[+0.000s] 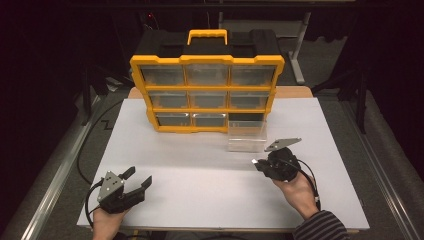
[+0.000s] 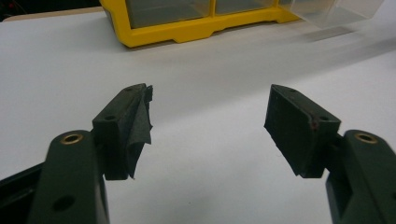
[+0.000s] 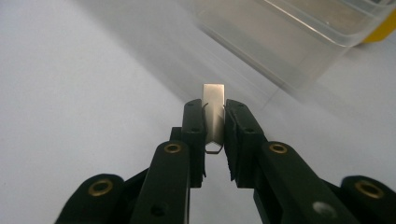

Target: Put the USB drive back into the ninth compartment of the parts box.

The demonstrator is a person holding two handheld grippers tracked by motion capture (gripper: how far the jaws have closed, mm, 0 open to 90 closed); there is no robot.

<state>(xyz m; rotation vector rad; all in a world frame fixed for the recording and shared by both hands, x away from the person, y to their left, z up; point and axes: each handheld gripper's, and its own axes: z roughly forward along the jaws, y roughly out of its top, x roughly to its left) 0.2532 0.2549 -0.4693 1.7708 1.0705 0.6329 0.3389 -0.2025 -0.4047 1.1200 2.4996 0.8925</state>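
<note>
White table (image 1: 200, 190), dark room; drawer (image 1: 246, 141) probably clear.

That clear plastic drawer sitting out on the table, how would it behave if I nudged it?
The clear plastic drawer looks thin-walled and empty, so probably light. It would likely slide easily on the smooth white table rather than tip, since it sits low and wide. Its walls may flex if the right hand-held gripper, now shut on a small metal piece, squeezed them.
</note>
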